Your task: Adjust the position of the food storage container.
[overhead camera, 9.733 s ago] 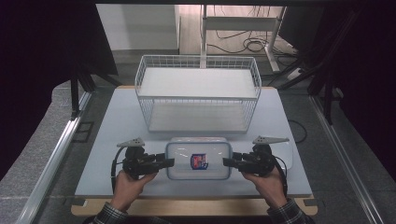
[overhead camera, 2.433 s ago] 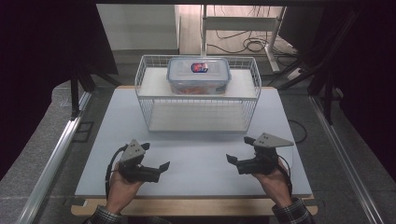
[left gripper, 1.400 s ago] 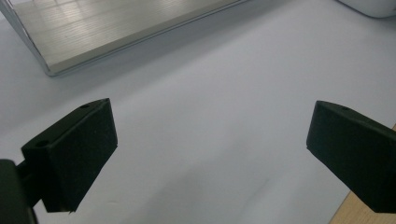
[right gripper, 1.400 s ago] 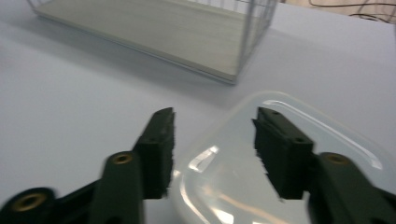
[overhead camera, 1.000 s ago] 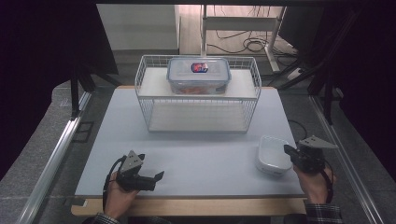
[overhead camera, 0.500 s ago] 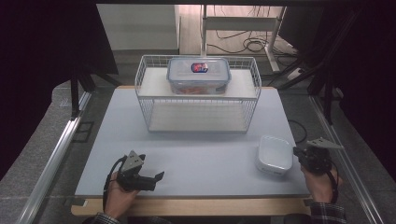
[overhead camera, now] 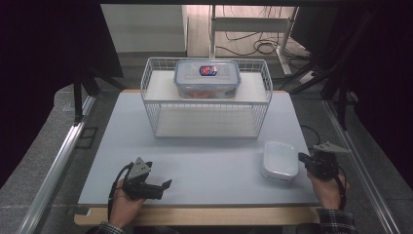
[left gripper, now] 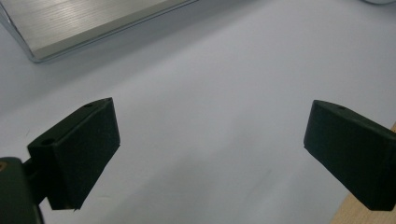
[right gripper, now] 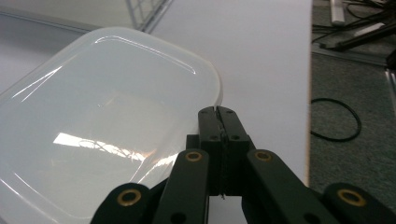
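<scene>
Right gripper view: jaws pressed together beside glossy translucent rounded-rectangle container (right gripper: 107, 121); left gripper (overhead camera: 146, 186) jaws gaping.

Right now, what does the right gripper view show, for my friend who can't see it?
The right tool, its two black jaws pressed shut together, sits at the edge of a white plastic lidded container. The container rests on a white table, with a wire basket's corner behind.

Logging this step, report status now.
Left gripper open, idle. Right gripper shut beside the white rounded plastic container, apparently not gripping. Nothing in the way.
</scene>
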Motion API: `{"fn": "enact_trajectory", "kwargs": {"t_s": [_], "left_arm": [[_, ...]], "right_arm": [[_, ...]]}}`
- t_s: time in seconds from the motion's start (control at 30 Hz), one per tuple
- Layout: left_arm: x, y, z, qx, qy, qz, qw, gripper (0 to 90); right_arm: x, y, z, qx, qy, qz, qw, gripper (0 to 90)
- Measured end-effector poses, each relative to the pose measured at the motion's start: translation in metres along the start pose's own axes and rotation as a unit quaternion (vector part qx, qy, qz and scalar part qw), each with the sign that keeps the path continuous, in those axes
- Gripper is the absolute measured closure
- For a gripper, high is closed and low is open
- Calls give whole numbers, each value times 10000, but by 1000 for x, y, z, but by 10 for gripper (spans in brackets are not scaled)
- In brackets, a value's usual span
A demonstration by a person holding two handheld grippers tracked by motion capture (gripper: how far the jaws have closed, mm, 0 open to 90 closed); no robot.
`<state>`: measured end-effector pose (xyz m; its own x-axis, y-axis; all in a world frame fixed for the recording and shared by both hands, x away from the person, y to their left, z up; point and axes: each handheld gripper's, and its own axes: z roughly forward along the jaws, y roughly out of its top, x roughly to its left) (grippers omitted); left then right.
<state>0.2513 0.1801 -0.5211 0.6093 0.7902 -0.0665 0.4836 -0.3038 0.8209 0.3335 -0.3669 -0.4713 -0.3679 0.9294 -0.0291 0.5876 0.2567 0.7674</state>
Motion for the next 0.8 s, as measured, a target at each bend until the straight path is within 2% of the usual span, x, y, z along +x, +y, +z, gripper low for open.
{"fn": "enact_trajectory", "kwargs": {"t_s": [0.43, 0.8], "left_arm": [[-1, 0, 2, 42, -27, 23, 10000, 36], [-2, 2, 4, 57, -67, 6, 10000, 37]], "right_arm": [[41, 16, 23, -8, 613, -293, 9977, 893], [86, 28, 41, -8, 1186, -594, 9912, 893]]}}
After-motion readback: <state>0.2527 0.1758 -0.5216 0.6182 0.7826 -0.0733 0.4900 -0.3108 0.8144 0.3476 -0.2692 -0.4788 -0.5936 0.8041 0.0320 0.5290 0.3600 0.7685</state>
